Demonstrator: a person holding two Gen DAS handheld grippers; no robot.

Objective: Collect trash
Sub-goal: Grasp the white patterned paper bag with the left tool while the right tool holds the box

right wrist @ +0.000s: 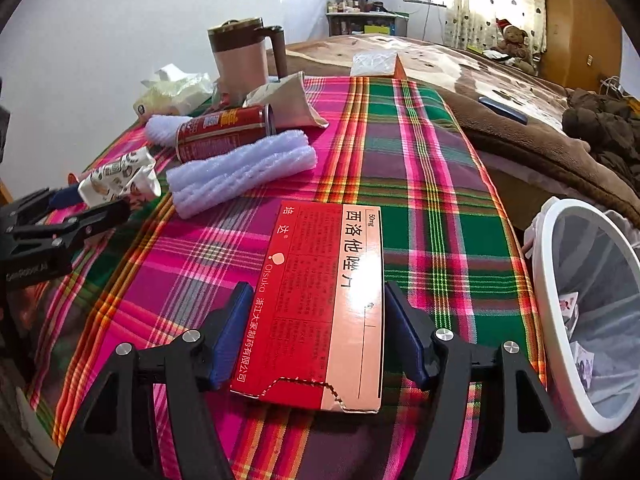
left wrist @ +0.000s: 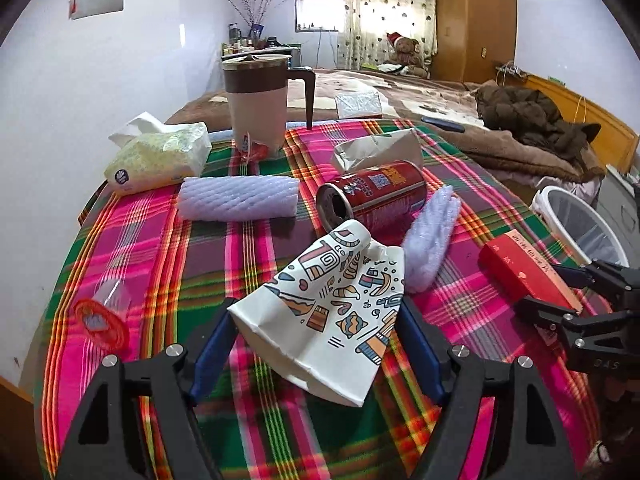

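My left gripper (left wrist: 316, 320) is open, its blue pads on either side of a crumpled patterned paper bag (left wrist: 328, 308) lying on the plaid tablecloth (left wrist: 248, 412). My right gripper (right wrist: 318, 312) is open around a flat red medicine box (right wrist: 320, 304), with small gaps between pads and box. The box also shows in the left wrist view (left wrist: 528, 276), and the paper bag in the right wrist view (right wrist: 120, 180). A red can (left wrist: 372, 196) lies on its side behind the bag. A white trash bin (right wrist: 596, 312) with a plastic liner stands off the table's right edge.
Two white foam sleeves (left wrist: 240, 198) (left wrist: 432, 236), a plain crumpled paper bag (left wrist: 380, 148), a tissue pack (left wrist: 160, 156), a brown-lidded jug (left wrist: 260, 100) and a clear wrapper with a red label (left wrist: 100, 316) lie on the table. A bed with blankets is behind.
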